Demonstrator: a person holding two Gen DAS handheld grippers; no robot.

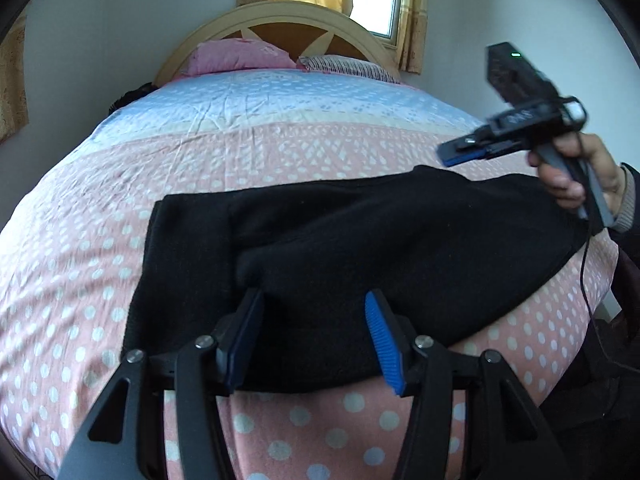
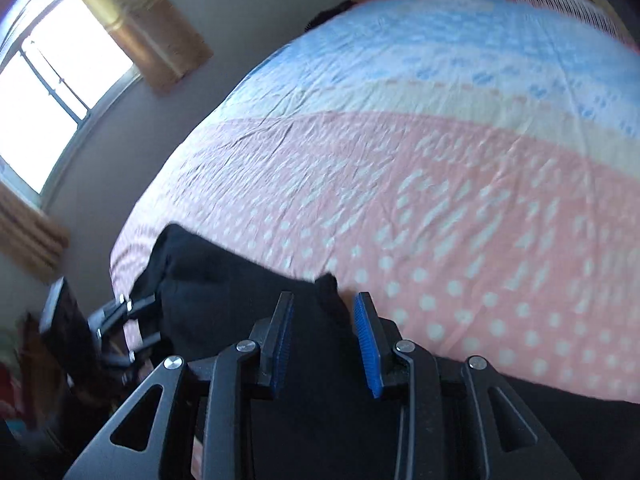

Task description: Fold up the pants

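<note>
Black pants (image 1: 340,264) lie folded across the near end of the bed (image 1: 280,152), my left gripper (image 1: 316,340) gaping empty over their six o'clock edge, my right gripper (image 2: 322,336) also open and empty, so next I judge another fold.

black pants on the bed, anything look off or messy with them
Slightly. The black fleece pants lie across the pink polka-dot bedsheet with a bulge of raised fabric near the middle and an uneven far edge, not flat. Nothing looks damaged or spilled.
</note>
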